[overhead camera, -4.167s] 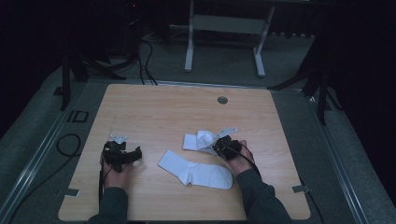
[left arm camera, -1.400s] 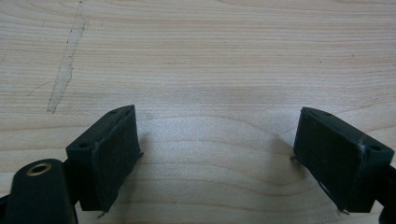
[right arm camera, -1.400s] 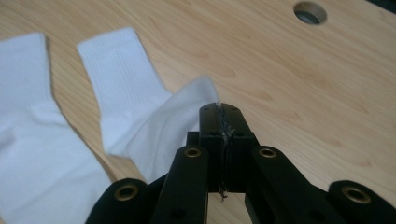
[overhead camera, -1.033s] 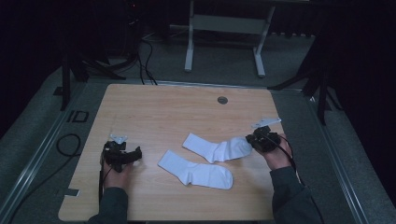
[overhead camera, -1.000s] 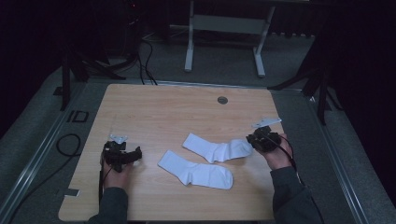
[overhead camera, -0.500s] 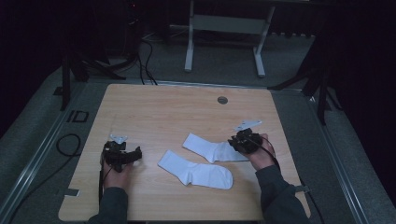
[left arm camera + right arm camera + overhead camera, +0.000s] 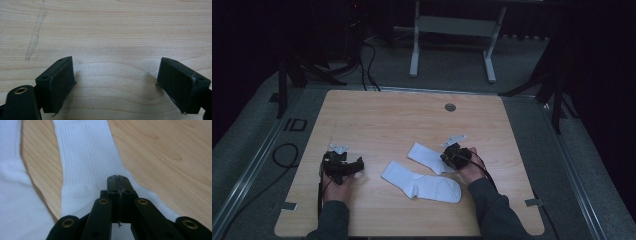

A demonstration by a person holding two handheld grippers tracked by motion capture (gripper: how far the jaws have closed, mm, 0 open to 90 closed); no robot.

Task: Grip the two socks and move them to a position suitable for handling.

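Two white socks lie on the wooden table (image 7: 377,120). The nearer sock (image 7: 422,182) is flat in the front middle. The farther sock (image 7: 424,154) lies angled behind it, and its ribbed leg (image 7: 85,157) stretches away from my right gripper (image 7: 117,178). My right gripper (image 7: 447,159) sits low over this sock's right end with its jaws pressed together, and white fibres show in the seam. My left gripper (image 7: 356,165) rests on bare wood at the front left. In the left gripper view it (image 7: 116,80) is open with nothing between its pads (image 7: 61,83).
A round grommet (image 7: 450,107) is set in the table near its far edge. Tape marks sit at the front corners (image 7: 288,206). A metal frame (image 7: 452,30) and cables stand on the dark floor beyond the table.
My right gripper has moved left from the table's right side back over the farther sock, which now shows shorter. The left gripper and the nearer sock have stayed still.
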